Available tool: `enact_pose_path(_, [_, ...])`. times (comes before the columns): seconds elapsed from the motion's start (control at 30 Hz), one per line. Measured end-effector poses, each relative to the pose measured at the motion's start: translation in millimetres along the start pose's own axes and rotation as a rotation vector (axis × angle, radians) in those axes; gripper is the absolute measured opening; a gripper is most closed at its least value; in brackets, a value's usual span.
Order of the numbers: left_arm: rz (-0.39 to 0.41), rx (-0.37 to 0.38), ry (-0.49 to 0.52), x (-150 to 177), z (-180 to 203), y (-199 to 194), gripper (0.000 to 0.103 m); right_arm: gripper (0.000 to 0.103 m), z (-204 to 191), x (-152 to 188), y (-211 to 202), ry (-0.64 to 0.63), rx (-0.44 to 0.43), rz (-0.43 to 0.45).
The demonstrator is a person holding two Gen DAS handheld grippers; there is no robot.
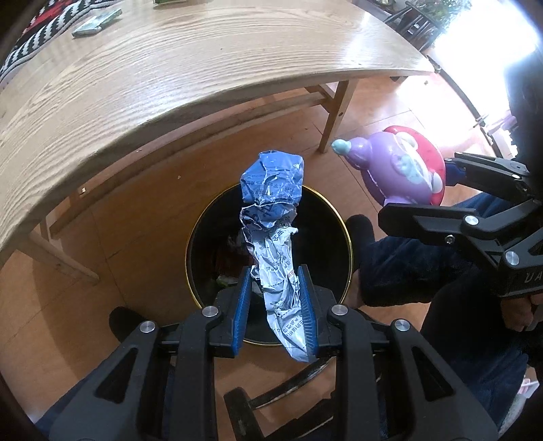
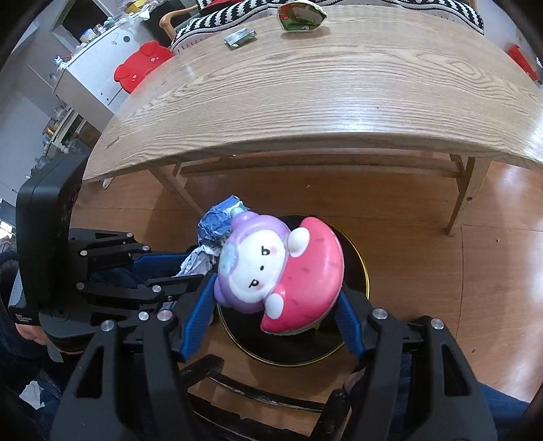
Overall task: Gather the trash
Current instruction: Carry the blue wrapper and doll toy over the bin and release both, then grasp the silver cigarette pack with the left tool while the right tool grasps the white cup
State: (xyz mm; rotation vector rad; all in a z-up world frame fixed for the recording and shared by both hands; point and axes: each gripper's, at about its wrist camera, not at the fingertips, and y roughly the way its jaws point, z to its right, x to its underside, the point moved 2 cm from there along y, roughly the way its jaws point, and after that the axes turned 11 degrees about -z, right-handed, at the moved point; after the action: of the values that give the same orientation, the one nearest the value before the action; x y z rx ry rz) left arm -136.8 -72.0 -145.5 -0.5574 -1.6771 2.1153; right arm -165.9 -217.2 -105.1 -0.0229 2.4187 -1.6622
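left gripper [image 1: 275,305] clenched on crumpled wrapper [image 1: 271,217] over bin [image 1: 339,217]. right gripper [image 2: 275,305] grips toy [image 2: 271,274], at 3 o'clock of wrapper.

- Wooden tabletop [image 2: 322,88], pale oak grain, curved near edge in both views; wooden legs [image 1: 334,115] + cross rails under it.
- Black-and-white patterned cloth [image 2: 217,20] along far edge of tabletop, partly draped over it.
- Orange-brown wood floor [image 2: 424,257], glossy, w/ glare at R in left wrist view.
- White cabinet [image 2: 98,68] far left in right wrist view, cluttered w/ small items on top; too small to ID.
- Red bear-shaped item [image 2: 141,66] leaning against cabinet front.
- Wooden chair back [image 2: 176,17] behind tabletop, by the cloth.
- Black chair frame [image 1: 415,23] + greenery by bright window, top R in left wrist view.
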Motion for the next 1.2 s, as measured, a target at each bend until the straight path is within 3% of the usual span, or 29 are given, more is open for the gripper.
enact_pose_path(0.23, [0.001,-0.008,0.001,-1,1,1,0.03,0.068,2,-1,0,0.01,-0.01,-0.001])
enact_pose_path(0.5, [0.011,-0.023,-0.012,-4,-1,-1,0.059,0.077,5,-1,-2,0.023,-0.031,0.003])
enact_pose_path(0.83, [0.036,-0.024,-0.039,-6,-4,-8,0.078,0.087,6,-2,-4,0.031,-0.036,0.013])
enact_pose_path(1.03, [0.141,-0.019,-0.012,-12,0,-37,0.087,0.09,5,-12,-39,0.018,-0.01,0.147])
enact_pose_path(1.2, [0.225,-0.037,-0.082,-32,-20,-70,0.093,0.094,10,-45,-73,0.029,0.013,0.237])
